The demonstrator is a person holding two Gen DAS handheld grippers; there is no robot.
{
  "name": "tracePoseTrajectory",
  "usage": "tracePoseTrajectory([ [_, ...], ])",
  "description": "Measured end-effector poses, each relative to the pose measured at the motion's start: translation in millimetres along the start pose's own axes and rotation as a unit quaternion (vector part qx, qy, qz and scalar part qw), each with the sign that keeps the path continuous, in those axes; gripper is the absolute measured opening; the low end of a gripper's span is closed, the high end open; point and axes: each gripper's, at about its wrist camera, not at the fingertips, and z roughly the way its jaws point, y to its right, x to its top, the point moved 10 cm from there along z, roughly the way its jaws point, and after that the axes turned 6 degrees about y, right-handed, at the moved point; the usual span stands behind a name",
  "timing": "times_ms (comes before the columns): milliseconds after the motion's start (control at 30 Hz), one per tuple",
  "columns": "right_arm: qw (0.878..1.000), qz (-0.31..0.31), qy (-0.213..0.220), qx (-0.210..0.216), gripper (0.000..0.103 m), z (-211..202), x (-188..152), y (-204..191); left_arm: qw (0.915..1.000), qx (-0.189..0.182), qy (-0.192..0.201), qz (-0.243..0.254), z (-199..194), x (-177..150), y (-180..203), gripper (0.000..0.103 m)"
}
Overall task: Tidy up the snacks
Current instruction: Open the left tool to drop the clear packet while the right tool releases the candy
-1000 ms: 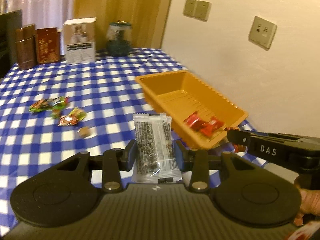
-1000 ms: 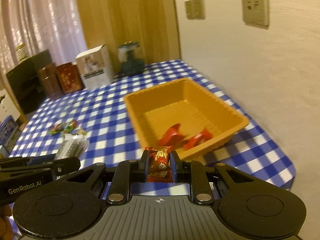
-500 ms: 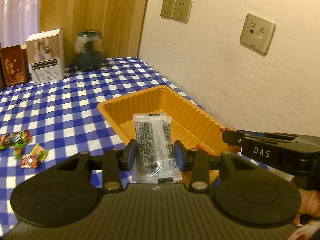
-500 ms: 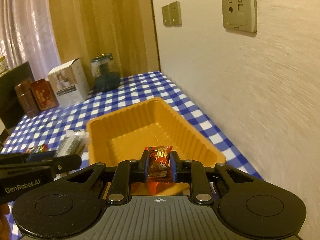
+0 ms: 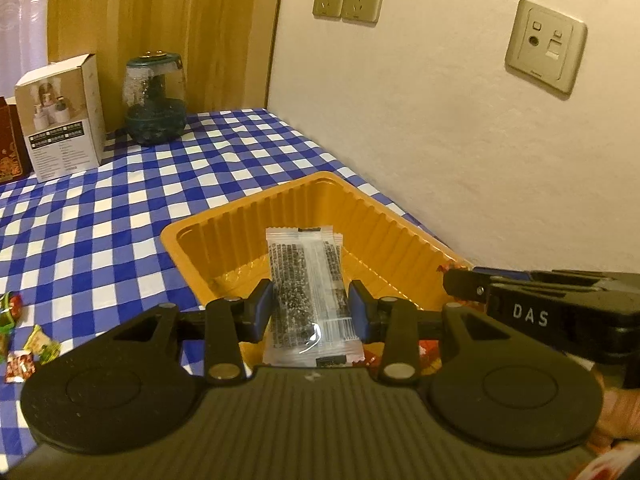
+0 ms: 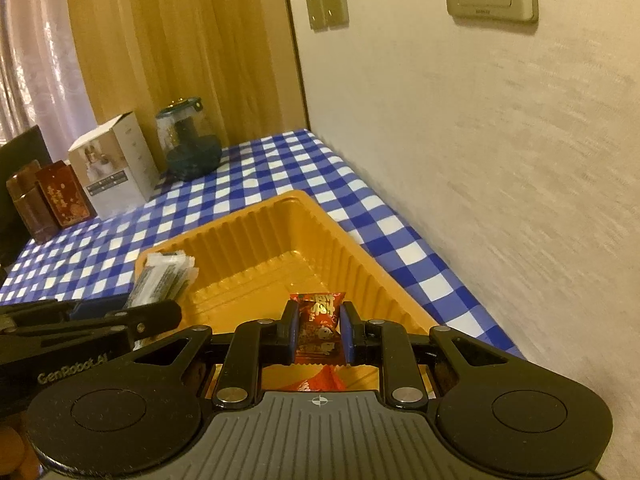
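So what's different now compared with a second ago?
Both tools have carried their snacks from beside the orange tray to above it. The left tool keeps its clear sesame bar packet, the right tool its red candy. Nothing was let go. The loose candies on the tablecloth stayed put.

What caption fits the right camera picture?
Right hand-held gripper holds a red candy over the orange tray.

Clear seed-bar packet [image 5: 306,292] and red candy [image 6: 319,330], both above orange tray [image 5: 384,232]
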Motion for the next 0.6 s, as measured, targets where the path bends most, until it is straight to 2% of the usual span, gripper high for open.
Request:
tracePoseTrajectory([
  [67, 1.000, 0.003, -0.003, 0.001, 0.022, 3, -1, 0, 1.0000, 0.001, 0.002, -0.001, 3, 0, -3, 0.047],
  [433, 1.000, 0.015, -0.012, 0.013, 0.022, 5, -6, -10, 0.9989, 0.025, 0.014, -0.036, -26, -7, -34, 0.047],
  [600, 0.999, 0.027, 0.002, 0.028, 0.022, 6, 2, -19, 0.9985, 0.027, 0.018, -0.044, -38, -9, -40, 0.047],
])
